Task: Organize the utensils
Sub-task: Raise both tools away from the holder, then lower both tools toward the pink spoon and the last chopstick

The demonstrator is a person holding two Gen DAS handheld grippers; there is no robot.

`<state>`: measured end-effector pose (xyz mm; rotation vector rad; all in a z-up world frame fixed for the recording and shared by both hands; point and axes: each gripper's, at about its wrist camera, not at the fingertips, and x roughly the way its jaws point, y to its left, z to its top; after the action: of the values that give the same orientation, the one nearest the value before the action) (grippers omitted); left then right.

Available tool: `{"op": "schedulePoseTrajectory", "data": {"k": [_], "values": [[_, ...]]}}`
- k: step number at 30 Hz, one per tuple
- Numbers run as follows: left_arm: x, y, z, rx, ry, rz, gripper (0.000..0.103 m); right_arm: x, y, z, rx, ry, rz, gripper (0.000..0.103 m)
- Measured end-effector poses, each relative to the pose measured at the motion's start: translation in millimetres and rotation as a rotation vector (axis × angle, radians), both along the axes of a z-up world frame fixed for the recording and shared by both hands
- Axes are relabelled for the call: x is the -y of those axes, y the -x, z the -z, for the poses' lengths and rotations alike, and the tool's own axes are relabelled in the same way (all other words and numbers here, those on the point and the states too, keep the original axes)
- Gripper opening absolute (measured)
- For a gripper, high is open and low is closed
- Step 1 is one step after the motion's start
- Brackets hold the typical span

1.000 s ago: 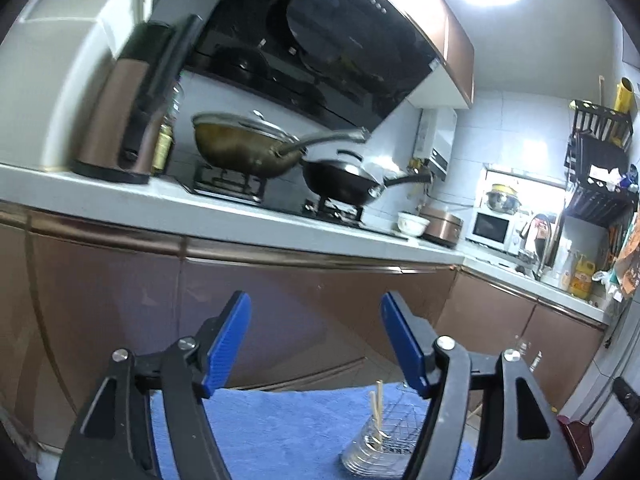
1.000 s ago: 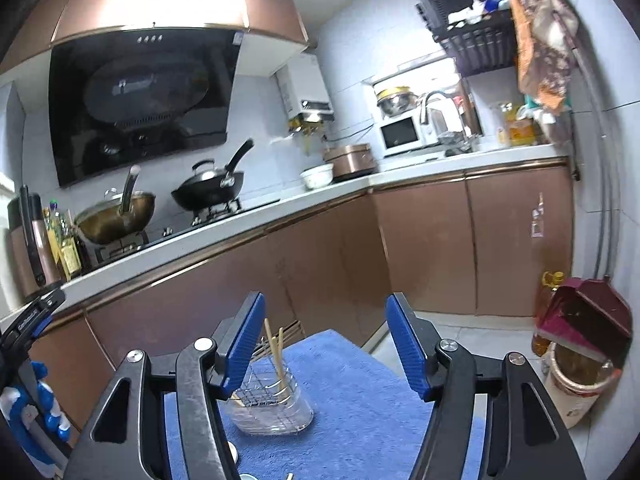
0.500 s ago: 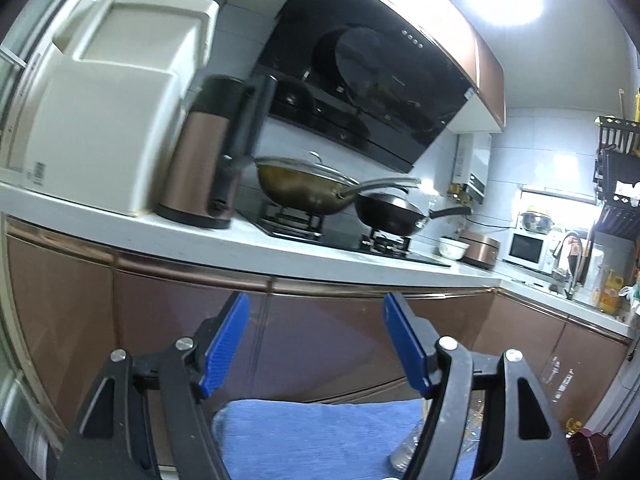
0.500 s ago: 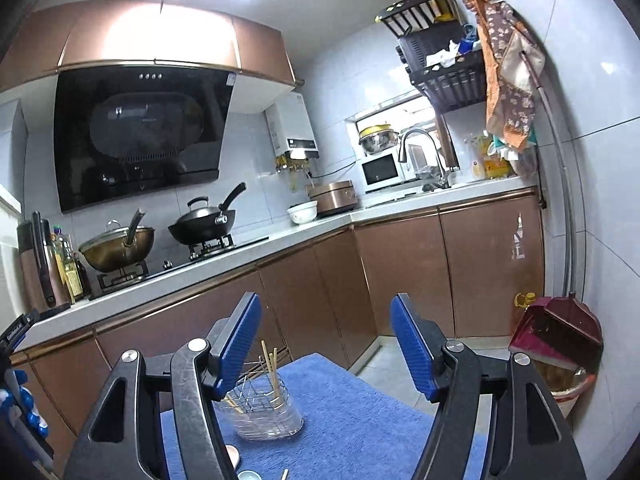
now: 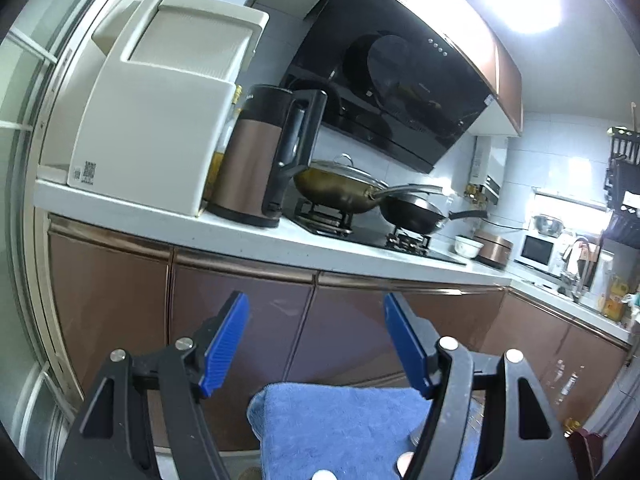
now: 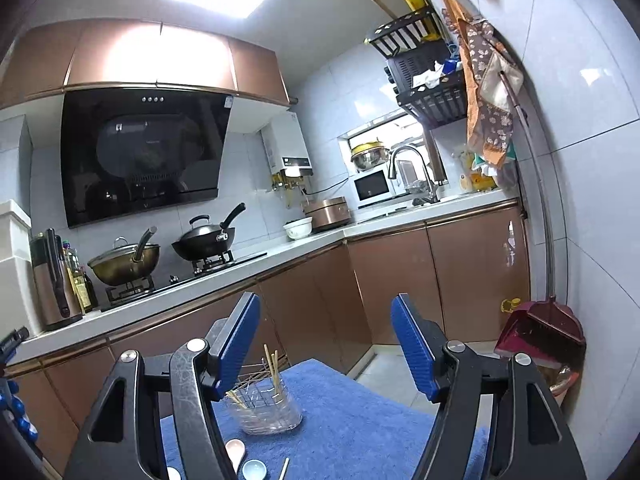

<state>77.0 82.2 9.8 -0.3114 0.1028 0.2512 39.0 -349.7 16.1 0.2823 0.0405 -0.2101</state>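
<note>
Both grippers held above a blue towel [image 6: 352, 420], fingers spread apart, nothing between them. Left gripper [image 5: 316, 344] faces the brown cabinet fronts under the kitchen worktop [image 5: 240, 236]; the towel's near corner lies below it. Right gripper [image 6: 325, 344] looks over a clear utensil holder [image 6: 264, 408] standing on the towel with chopsticks [image 6: 274, 368] sticking up. Pink spoon [image 6: 236, 450], light-blue spoon [image 6: 254, 470] and one loose chopstick [image 6: 284, 468] lie on the towel just in front of the holder.
</note>
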Motion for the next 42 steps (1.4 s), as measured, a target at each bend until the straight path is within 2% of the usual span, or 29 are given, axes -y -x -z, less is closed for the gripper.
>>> {"op": "schedulePoseTrajectory", "data": {"k": [8,11,20,24,29,33,35,38,42], "values": [[-5,16,15,-0.048,0.013,0.064,0.068,-12,9,-3,-0.026,0.040,-0.022,0.068],[-9,12,22,-0.080,0.044,0.111,0.068,-17,7,-1,-0.043,0.047,-0.051,0.068],[0,-15,47,-0.189,0.050,0.203,0.068,-21,-10,16,-0.121,0.059,-0.088,0.066],[17,-47,72,-0.288,0.048,0.317,0.068,-21,-35,38,-0.220,0.037,-0.129,0.060],[49,-111,126,-0.485,0.103,0.513,0.068,-29,-90,86,-0.438,-0.005,-0.227,0.048],[74,-159,167,-0.629,0.112,0.610,0.068,-39,-134,133,-0.614,-0.048,-0.305,0.040],[88,-183,186,-0.698,0.112,0.653,0.067,-45,-154,154,-0.684,-0.070,-0.356,0.033],[107,-218,210,-0.782,0.122,0.717,0.067,-53,-178,181,-0.763,-0.091,-0.407,0.031],[128,-253,234,-0.860,0.116,0.758,0.067,-59,-202,205,-0.835,-0.115,-0.451,0.031]]}}
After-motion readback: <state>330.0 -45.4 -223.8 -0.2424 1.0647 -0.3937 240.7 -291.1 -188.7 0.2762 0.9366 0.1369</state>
